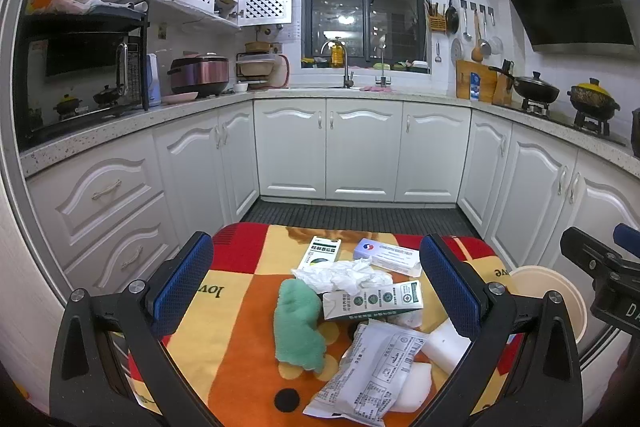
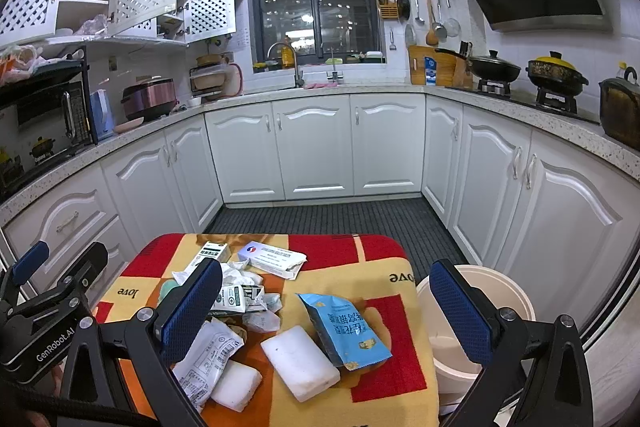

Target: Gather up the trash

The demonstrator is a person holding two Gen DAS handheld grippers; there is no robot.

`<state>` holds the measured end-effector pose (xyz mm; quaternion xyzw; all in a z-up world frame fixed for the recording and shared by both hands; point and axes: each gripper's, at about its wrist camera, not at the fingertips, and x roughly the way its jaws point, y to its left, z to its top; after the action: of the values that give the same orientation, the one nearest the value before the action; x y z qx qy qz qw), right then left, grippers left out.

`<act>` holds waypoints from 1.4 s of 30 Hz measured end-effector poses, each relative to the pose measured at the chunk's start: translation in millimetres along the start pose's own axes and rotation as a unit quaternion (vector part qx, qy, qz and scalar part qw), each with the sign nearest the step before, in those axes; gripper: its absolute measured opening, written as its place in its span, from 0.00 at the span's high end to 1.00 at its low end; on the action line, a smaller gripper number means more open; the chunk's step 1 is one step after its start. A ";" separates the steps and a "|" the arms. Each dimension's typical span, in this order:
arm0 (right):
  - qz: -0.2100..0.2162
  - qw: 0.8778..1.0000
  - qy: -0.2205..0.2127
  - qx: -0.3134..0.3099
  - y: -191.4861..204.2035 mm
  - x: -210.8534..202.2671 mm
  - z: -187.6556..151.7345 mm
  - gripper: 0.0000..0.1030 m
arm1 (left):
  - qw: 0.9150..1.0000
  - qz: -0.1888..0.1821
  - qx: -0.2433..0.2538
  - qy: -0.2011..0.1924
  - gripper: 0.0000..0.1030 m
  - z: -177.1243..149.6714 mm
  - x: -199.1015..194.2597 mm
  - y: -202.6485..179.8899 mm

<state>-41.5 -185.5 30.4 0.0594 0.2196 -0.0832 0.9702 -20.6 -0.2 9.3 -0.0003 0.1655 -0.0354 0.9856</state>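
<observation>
Trash lies on a small table under a colourful blanket. In the left wrist view I see a green cloth, crumpled tissue, a green-and-white carton, a white printed packet and two small boxes. My left gripper is open and empty above this pile. In the right wrist view a blue snack bag and white foam blocks lie between the fingers of my right gripper, which is open and empty. A cream bin stands right of the table.
White kitchen cabinets ring a dark floor mat beyond the table. The counters carry a microwave, a rice cooker and pots on a stove. The bin also shows in the left wrist view.
</observation>
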 end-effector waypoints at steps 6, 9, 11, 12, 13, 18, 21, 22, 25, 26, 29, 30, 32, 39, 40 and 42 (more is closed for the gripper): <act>-0.002 1.000 0.002 0.001 -0.9 0.9 -0.4 0.00 | 1.000 0.001 0.000 -0.001 0.01 0.2 -0.2 -0.2; -0.002 1.000 0.004 0.003 -2.2 2.3 -0.1 0.00 | 1.000 -0.001 -0.001 0.001 0.01 -0.3 -0.1 -0.3; -0.003 1.000 0.005 0.002 -2.2 2.8 0.2 0.00 | 1.000 -0.002 0.000 0.002 0.01 -1.5 0.4 -1.1; -0.004 1.000 0.006 0.002 -2.0 2.9 0.1 0.00 | 1.000 -0.002 0.000 0.003 0.01 -2.0 0.5 -1.4; -0.004 1.000 0.006 0.002 -2.0 3.1 0.2 0.00 | 1.000 -0.002 0.000 0.004 0.01 -2.7 1.2 -1.6; -0.004 1.000 0.009 0.001 -2.5 4.3 -0.6 0.00 | 1.000 -0.003 -0.001 0.007 0.01 -4.5 3.1 -0.8; -0.004 1.000 0.009 0.003 -3.0 4.4 -1.0 0.00 | 1.000 -0.004 -0.002 0.009 0.01 -4.9 3.3 -0.1; -0.005 1.000 0.009 0.002 -2.7 4.5 -0.8 0.00 | 1.000 -0.005 -0.002 0.010 0.01 -5.2 3.6 -0.2; -0.006 1.000 0.010 0.001 -3.3 5.8 -2.0 0.00 | 1.000 -0.005 -0.002 0.012 0.01 -5.7 4.1 -0.1; -0.006 1.000 0.011 0.002 -3.6 6.4 -2.6 0.00 | 1.000 -0.005 -0.002 0.012 0.01 -5.5 4.5 -0.1; -0.006 1.000 0.014 0.003 -4.5 8.3 -4.5 0.00 | 1.000 -0.006 -0.002 0.017 0.01 -6.1 5.1 -0.1; -0.007 1.000 0.016 0.003 -5.2 8.4 -4.2 0.00 | 1.000 -0.006 -0.002 0.018 0.01 -6.7 5.5 0.1; -0.007 1.000 0.017 0.003 -5.5 8.8 -4.8 0.00 | 1.000 -0.007 -0.002 0.021 0.01 -7.4 6.2 0.5; -0.010 1.000 0.023 0.004 -7.6 11.2 -5.2 0.00 | 1.000 -0.006 -0.002 0.029 0.01 -9.9 8.7 3.0; -0.010 1.000 0.024 0.005 -8.2 11.5 -5.3 0.00 | 0.999 -0.006 -0.002 0.031 0.01 -10.6 9.3 4.2; -0.012 1.000 0.026 0.004 -9.3 12.0 -5.8 0.00 | 0.999 -0.007 -0.004 0.038 0.01 -12.0 11.7 7.6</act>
<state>-35.0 -195.4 19.2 0.0632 0.2450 -0.0945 0.9628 -12.9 6.7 -5.9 -0.0039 0.2025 -0.0420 0.9784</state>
